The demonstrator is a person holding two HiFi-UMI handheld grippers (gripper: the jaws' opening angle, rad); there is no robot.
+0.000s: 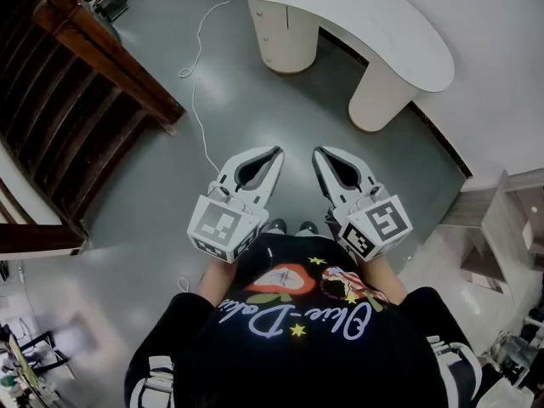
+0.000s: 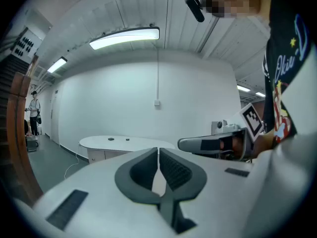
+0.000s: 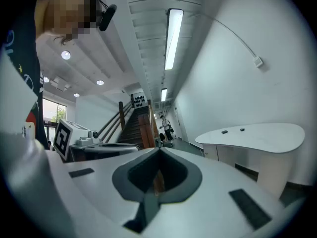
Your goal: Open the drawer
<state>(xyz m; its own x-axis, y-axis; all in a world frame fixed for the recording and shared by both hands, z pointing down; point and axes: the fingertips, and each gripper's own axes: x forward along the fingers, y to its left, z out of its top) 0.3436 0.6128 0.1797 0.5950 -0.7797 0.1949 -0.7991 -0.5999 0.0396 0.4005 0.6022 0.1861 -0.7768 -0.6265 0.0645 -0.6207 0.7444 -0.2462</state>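
Observation:
No drawer shows plainly in any view. My left gripper (image 1: 278, 151) and right gripper (image 1: 316, 151) are held side by side in front of the person's chest, level above the grey floor, both empty. The left gripper (image 2: 158, 150) has its jaws pressed together with nothing between them. The right gripper (image 3: 158, 150) also has its tips meeting on nothing. Both point toward a white curved desk (image 1: 374, 15) on rounded pedestals, a few steps ahead. The desk (image 2: 124, 142) lies straight beyond the left jaws, and the desk (image 3: 257, 133) appears to the right of the right jaws.
A wooden staircase (image 1: 76, 83) with a railing runs along the left. A white cable (image 1: 200, 75) trails over the floor toward the desk. A light wooden cabinet (image 1: 501, 219) stands at the right edge. A person (image 3: 166, 125) stands far off by the stairs.

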